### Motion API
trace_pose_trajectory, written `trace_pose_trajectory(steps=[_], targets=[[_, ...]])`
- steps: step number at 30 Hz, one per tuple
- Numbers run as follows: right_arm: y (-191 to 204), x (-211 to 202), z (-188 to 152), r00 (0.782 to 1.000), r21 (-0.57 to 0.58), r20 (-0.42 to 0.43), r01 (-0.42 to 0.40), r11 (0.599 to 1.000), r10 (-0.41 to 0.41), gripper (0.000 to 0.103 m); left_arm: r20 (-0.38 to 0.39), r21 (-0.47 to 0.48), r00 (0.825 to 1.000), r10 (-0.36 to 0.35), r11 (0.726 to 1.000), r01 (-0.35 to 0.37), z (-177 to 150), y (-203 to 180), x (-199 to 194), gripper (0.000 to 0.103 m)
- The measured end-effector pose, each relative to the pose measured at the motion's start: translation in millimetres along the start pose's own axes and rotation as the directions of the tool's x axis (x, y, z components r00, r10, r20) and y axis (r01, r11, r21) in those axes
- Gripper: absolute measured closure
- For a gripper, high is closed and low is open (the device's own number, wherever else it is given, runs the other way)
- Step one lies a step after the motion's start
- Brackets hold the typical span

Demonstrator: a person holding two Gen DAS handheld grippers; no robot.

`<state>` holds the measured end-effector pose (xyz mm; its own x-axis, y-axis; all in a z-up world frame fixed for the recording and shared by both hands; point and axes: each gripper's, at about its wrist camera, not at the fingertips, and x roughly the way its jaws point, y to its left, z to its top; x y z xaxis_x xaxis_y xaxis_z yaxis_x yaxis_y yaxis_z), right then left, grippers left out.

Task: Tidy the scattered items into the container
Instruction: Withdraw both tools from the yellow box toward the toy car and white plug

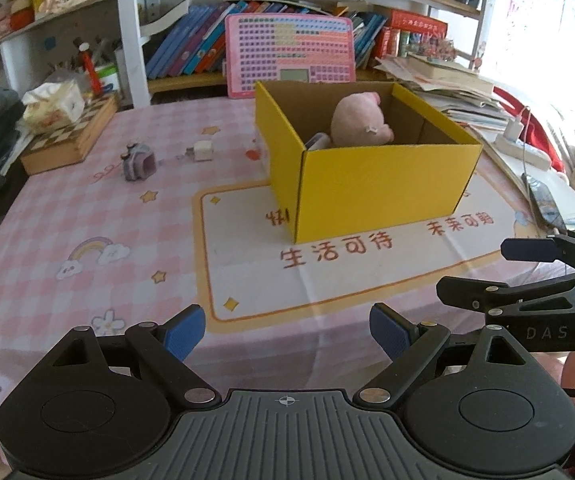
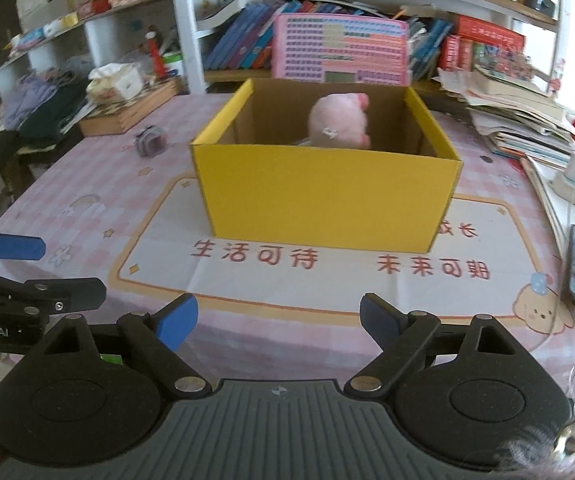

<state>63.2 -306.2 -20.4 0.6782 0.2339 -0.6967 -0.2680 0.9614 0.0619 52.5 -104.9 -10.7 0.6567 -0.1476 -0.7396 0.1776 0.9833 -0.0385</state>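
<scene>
Out left on the pink tablecloth [image 1: 87, 208] sat a purple toy [image 1: 139, 162] and white cube [image 1: 203, 150], well beyond the left gripper [image 1: 287, 330], jaws wide, empty. The yellow box [image 2: 327, 196], pink plush [image 2: 339, 124] inside, stood straight ahead of the right gripper [image 2: 279, 320], equally agape, holding nothing.

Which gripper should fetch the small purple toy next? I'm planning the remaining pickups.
Probably the left gripper. The purple toy and white cube lie left of the yellow box, on its side. Both grippers are open and empty, but the right gripper faces the box front.
</scene>
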Motion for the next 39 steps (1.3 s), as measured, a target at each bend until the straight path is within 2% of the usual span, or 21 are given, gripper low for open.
trace_pose_trajectory(steps=[12,21,35,39], targets=[[12.2,12.4,6.9,0.999,-0.031,-0.015,-0.030,0.999,0.030,0.014,-0.023,-0.012,0.999,0.028,1.000,-0.028,0.0,11.4,4.2,0.011],[24.1,23.1,12.1,0.999,-0.019,-0.029,-0.015,1.000,0.015,0.014,-0.042,0.017,0.999,0.006,1.000,-0.005,3.8,26.1,14.2,0.011],[70.3,47.9,32.2,0.998,0.027,-0.049,0.050,0.998,-0.049,0.015,-0.074,0.077,0.995,-0.064,0.995,0.070,21.7,82.8,32.1,0.011],[89.6,57.2,41.7,0.998,0.019,-0.042,0.040,0.999,-0.039,0.022,-0.076,0.078,0.995,-0.069,0.994,0.075,27.8,105.0,35.4,0.011]])
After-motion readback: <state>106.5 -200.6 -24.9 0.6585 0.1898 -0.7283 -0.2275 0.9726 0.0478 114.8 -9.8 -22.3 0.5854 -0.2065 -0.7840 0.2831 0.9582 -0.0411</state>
